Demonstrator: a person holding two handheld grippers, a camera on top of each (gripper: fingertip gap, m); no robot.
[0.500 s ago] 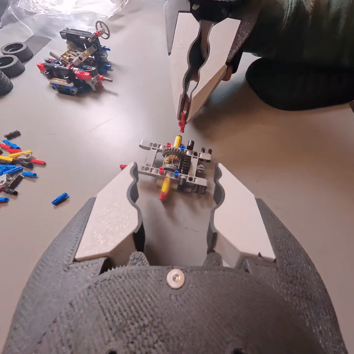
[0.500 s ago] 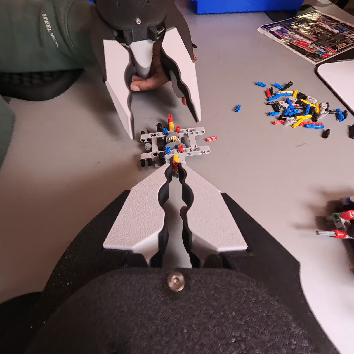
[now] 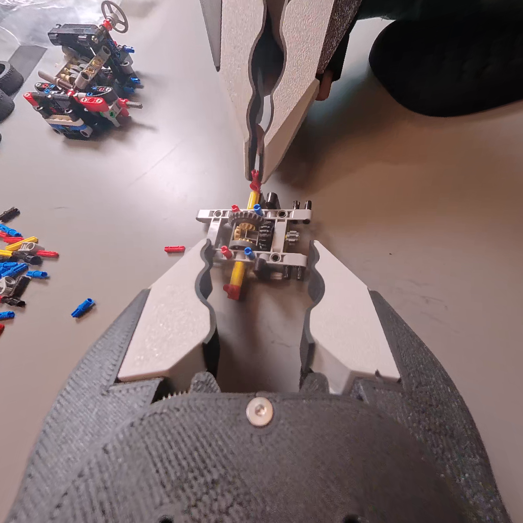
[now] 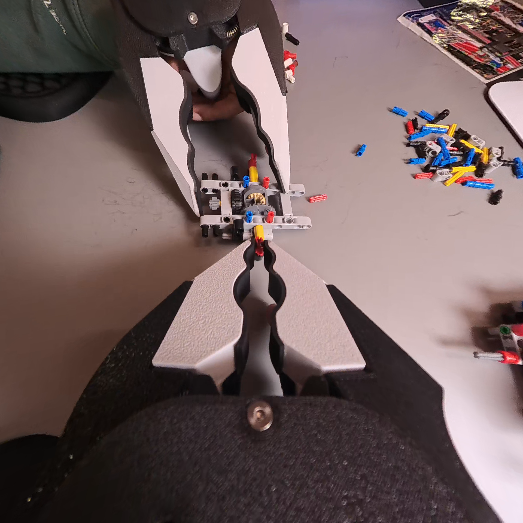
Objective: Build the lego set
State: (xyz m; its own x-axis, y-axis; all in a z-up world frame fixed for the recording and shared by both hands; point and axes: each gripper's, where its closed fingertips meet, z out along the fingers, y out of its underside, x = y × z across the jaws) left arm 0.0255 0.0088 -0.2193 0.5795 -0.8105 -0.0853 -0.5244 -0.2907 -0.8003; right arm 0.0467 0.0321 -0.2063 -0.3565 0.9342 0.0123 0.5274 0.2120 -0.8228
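A grey gear frame with a yellow axle through it lies on the table; it also shows in the right wrist view. My left gripper is open, its fingertips flanking the frame's near beam. It appears across the frame in the right wrist view. My right gripper is shut on a small red pin and holds it against the end of the yellow axle. From the left wrist view it comes down from above with the red pin.
A half-built vehicle with a steering wheel and tyres stand at the far left. Loose pins lie in a pile. One red pin lies beside the frame. An instruction booklet and a sleeve are close by. The tips of one gripper are about 4 centimeters away from the tips of the other.
My left gripper has moved forward, so its fingers now flank the frame. My right gripper has brought the red pin down to the end of the yellow axle.
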